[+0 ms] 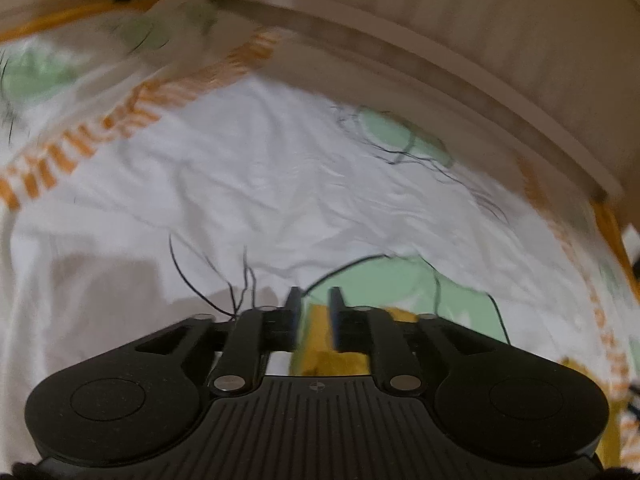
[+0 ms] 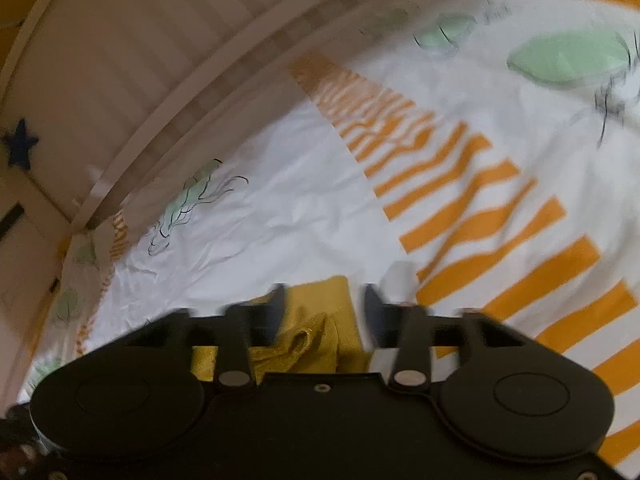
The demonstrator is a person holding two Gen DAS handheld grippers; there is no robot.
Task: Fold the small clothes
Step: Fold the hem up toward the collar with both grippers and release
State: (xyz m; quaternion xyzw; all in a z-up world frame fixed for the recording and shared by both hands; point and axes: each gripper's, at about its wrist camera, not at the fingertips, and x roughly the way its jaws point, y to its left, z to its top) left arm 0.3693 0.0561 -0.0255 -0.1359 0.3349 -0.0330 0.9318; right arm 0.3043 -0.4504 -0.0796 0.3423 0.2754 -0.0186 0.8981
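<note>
Right wrist view, yellow garment (image 2: 320, 320) lying between parted right gripper (image 2: 322, 300) fingers

The left gripper (image 1: 315, 300) pointed forward and downward, its two black fingers (image 1: 293, 312) standing a narrow gap apart. Yellow cloth (image 1: 316, 344) showed in that gap, below and behind the tips; whether the pads pressed it could not be told, but the fingers looked parted. The linkage bars and round housings filled the lower part of the left wrist view, level and symmetrical.

The right gripper (image 2: 322, 304) also pointed forward and downward. Its fingers (image 2: 276, 308) stood wider apart than the left pair and were blurred. The cloth (image 2: 320, 332) lay loose between them, with clear space beside each finger, so nothing was clamped.
</note>
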